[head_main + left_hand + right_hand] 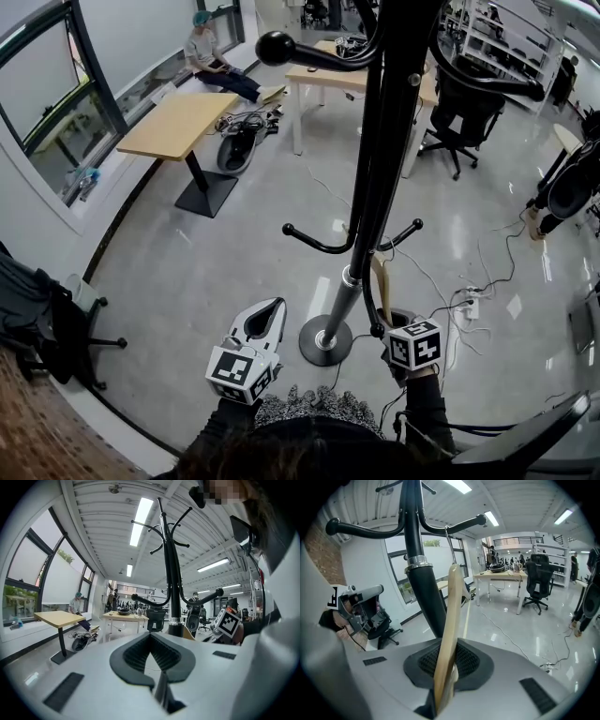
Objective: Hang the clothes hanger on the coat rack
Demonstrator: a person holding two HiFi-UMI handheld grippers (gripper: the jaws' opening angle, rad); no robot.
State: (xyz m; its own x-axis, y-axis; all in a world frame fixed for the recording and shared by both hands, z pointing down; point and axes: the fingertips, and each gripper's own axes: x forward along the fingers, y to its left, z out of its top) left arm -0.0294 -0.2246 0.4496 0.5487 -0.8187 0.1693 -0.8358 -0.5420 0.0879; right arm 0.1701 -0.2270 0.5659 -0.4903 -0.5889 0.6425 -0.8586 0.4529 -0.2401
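The black coat rack (375,187) rises from its round base (325,340) in the middle of the head view, with short hook arms low on the pole. My right gripper (392,321) is shut on the wooden clothes hanger (380,277) right beside the pole. In the right gripper view the hanger (451,620) stands up between the pads (465,660). Its wire hook (449,545) reaches up to a rack arm (454,526); whether it rests on the arm I cannot tell. My left gripper (277,305) is shut and empty, left of the base, aimed at the pole (173,588).
A wooden table (178,122) and a white table (319,80) stand behind the rack. Office chairs sit at the far right (464,108) and near left (56,328). A person (211,61) sits by the window. Cables and a power strip (472,302) lie right of the base.
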